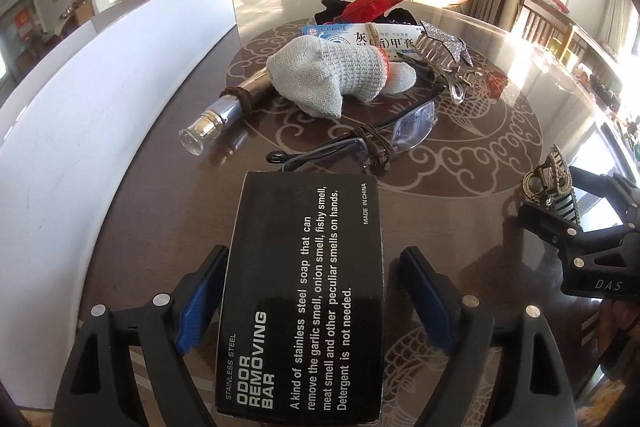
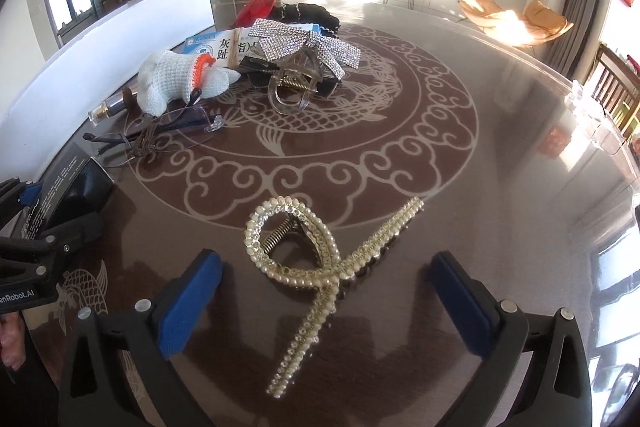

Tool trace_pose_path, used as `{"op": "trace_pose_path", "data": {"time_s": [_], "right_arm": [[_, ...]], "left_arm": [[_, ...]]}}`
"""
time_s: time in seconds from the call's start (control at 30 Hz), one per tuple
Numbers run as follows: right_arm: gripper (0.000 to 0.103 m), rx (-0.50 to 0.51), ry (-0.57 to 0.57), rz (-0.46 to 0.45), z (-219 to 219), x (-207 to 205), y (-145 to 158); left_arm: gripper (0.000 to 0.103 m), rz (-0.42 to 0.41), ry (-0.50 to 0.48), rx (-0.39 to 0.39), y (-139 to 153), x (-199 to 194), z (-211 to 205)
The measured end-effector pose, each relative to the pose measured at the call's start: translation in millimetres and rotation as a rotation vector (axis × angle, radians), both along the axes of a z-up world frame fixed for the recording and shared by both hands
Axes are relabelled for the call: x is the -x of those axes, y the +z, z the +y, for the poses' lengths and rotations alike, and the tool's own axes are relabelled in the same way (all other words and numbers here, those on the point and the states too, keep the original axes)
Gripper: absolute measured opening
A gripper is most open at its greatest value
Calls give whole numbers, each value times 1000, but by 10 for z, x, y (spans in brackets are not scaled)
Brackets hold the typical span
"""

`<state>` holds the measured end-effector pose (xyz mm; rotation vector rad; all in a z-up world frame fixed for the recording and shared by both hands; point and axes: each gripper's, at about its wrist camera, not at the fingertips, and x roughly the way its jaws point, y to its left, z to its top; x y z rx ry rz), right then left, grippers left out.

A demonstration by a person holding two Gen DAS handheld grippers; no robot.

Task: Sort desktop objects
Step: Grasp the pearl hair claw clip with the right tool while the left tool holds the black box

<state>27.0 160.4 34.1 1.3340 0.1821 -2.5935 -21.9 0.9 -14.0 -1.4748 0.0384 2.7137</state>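
Observation:
A black box printed "Odor Removing Bar" lies on the dark patterned table between the fingers of my left gripper. The jaws stand open: a gap shows between the right pad and the box. In the right wrist view a pearl hair clip lies flat on the table. My right gripper straddles it, wide open, with neither pad touching it. The left wrist view shows the same pearl hair clip at the right gripper's tips. The black box also appears at the far left of the right wrist view.
A pile sits mid-table: a knit glove, a small bottle, glasses tied with cord, a rhinestone bow hair claw, a medicine box, a red packet. A white panel borders the left. A clear plastic case stands far right.

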Motion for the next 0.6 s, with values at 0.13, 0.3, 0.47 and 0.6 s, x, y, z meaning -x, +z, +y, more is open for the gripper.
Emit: {"op": "trace_pose_path", "data": {"time_s": [0.13, 0.3, 0.47, 0.6], "right_arm": [[103, 0, 0, 1, -2, 14, -18], [103, -1, 0, 1, -4, 14, -19], [103, -1, 0, 1, -4, 15, -20], [103, -1, 1, 1, -6, 15, -21]], "left_arm": [[103, -23, 6, 9, -47, 34, -2], [103, -22, 5, 8, -53, 42, 7], [103, -23, 6, 8, -55, 47, 10], [103, -22, 6, 9, -57, 44, 11]]}}
